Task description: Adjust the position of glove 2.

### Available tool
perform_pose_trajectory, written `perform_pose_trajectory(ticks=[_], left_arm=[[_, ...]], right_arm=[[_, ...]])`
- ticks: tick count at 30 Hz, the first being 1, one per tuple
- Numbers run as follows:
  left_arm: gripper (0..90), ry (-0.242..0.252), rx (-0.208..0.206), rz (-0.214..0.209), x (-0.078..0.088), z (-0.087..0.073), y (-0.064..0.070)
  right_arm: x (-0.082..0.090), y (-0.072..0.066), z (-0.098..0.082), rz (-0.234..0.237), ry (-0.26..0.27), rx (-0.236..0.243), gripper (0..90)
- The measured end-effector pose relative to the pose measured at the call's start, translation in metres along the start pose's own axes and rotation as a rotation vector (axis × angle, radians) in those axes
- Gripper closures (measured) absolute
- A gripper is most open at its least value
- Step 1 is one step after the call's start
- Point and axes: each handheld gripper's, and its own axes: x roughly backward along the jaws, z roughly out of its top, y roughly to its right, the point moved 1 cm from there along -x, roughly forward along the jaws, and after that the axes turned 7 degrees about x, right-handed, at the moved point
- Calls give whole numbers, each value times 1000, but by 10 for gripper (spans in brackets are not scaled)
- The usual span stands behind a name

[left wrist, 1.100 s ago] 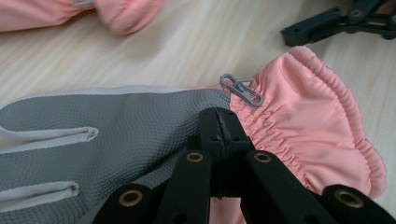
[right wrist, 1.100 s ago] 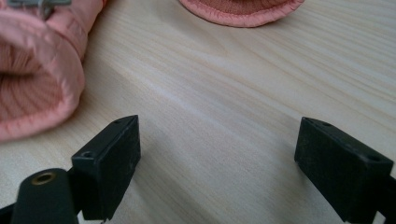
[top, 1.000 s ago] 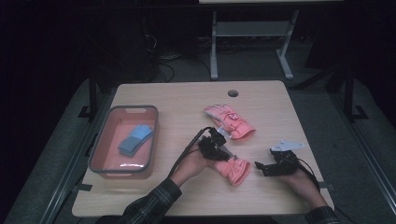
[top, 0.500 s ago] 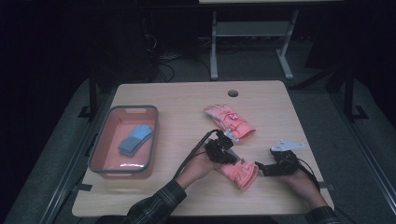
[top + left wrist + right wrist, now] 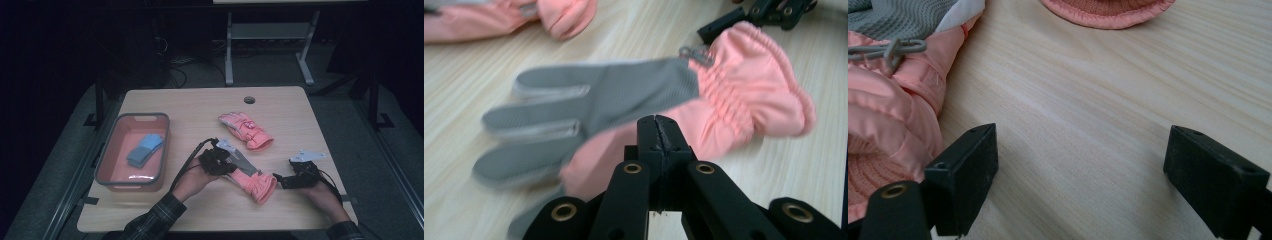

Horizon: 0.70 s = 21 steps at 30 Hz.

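A pink glove [image 5: 255, 185] lies near the front of the table with its grey palm up [image 5: 604, 95] and its gathered cuff to the right. My left gripper [image 5: 231, 167] hovers at the glove's finger end. Its jaws [image 5: 656, 122] are pressed together, and I see nothing between them. My right gripper [image 5: 281, 181] rests on the wood just right of the cuff [image 5: 888, 125], jaws wide open [image 5: 1080, 150] around bare table. A second pink glove [image 5: 246, 130] lies further back [image 5: 499, 20], its cuff edge [image 5: 1108, 10] ahead of the right gripper.
A pink tub with a grey rim [image 5: 165, 145] stands at the left of the table, with a folded blue cloth [image 5: 145, 149] inside. A round cable hole [image 5: 249, 100] sits near the table's far edge. Dark floor and a metal stand lie beyond.
My left gripper slid right along the near glove, then drew back to the left and rose a little. The glove shifted slightly. The right gripper stayed put.
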Motion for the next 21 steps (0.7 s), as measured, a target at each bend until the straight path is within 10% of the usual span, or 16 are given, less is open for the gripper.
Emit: perform_pose_trajectory(ticks=[13,21], left_arm=[[892,51,-15,100,27,-68,-9],[684,56,-18,135,31,-96,-13]], right_arm=[[0,1,0,-11,-2,-5,130],[1,0,-1,-14,-3,-13,129]])
